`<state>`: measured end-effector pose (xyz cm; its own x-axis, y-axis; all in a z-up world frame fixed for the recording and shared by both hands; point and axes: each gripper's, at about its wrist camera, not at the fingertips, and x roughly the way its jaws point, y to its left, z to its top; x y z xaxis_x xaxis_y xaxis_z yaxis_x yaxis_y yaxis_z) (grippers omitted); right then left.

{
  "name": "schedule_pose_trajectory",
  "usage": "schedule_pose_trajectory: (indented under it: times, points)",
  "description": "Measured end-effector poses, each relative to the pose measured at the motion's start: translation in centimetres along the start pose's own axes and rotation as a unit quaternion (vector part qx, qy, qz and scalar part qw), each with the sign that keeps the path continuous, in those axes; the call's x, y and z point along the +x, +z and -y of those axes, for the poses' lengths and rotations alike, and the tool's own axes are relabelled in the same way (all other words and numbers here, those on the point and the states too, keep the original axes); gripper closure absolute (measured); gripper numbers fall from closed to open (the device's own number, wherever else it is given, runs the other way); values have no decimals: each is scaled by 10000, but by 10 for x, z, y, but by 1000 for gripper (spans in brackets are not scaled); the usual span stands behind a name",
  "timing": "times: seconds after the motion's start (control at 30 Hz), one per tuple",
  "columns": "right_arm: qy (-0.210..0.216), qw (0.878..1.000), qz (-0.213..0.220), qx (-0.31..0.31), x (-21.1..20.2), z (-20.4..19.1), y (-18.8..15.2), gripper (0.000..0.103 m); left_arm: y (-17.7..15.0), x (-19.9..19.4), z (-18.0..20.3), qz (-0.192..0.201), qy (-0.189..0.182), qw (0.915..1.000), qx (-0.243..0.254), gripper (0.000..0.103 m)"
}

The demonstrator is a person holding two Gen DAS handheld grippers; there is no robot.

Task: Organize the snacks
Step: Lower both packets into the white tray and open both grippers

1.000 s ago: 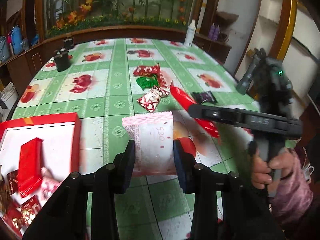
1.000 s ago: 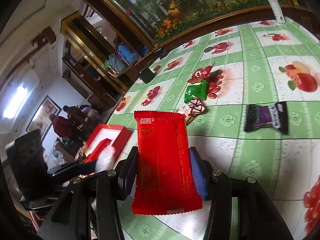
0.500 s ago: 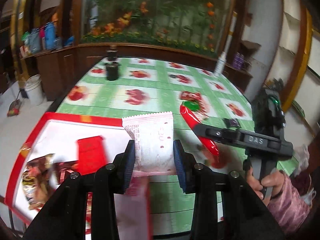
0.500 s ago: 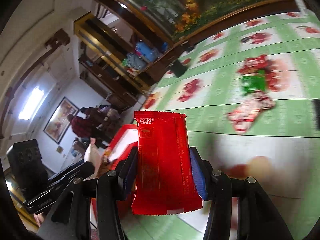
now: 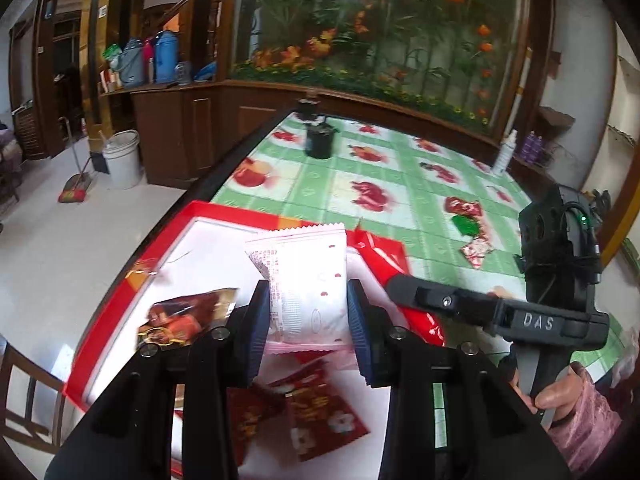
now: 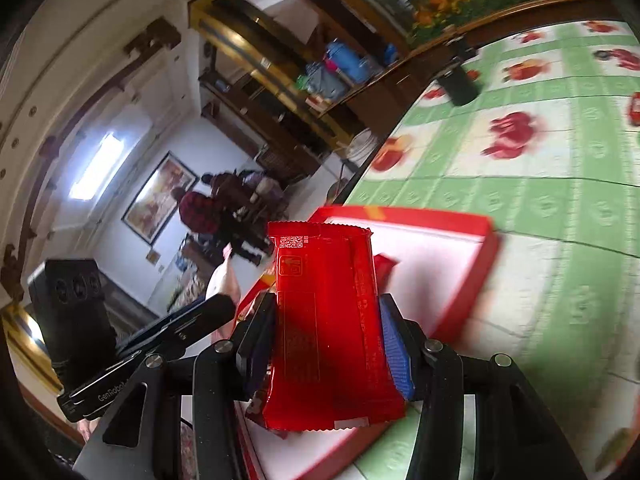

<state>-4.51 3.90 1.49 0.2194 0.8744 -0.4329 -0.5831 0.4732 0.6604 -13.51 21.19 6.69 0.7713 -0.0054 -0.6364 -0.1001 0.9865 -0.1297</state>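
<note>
While the left gripper (image 5: 307,312) is clamping a pink-and-white snack packet (image 5: 306,280) between its blue pads at the centre of the left wrist view, the packet is hanging over the red box (image 5: 120,292) with the white lining that is filling the lower left of the frame. Inside that box, a brown-and-gold packet (image 5: 184,316) is lying left of centre and dark red flowered packets (image 5: 324,420) are lying at the bottom centre. The right gripper (image 6: 326,344) is squeezing a red wrapper (image 6: 328,328) upright between its pads in the middle of the right wrist view, above the near corner of the same box (image 6: 460,276). On the green fruit-print tablecloth (image 5: 360,168), a red, a green and a red-and-white snack (image 5: 466,224) are sitting together at the right of the left wrist view, well apart from the box. A black cup (image 5: 319,142) is standing near the upper centre.
</note>
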Motion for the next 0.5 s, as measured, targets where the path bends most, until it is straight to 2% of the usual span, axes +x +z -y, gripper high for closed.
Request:
schedule_pose_trajectory:
  times: [0.17,0.37,0.43,0.5]
  points:
    - [9,9990,-323,-320,27,-24,-8,53,-7,2,-14,-94,128,9998,-101,68]
    - [-74,9964,-510,-667,45,-43,-19,52,-14,7,-27,-234,337,9989,-229,67]
    - [-17,9962,-550,-677,43,-44,-20,50,-14,7,-32,-272,425,9982,-333,65]
    - [208,9967,-535,-573,38,-42,-18,50,-15,10,-38,-368,501,9969,-478,58]
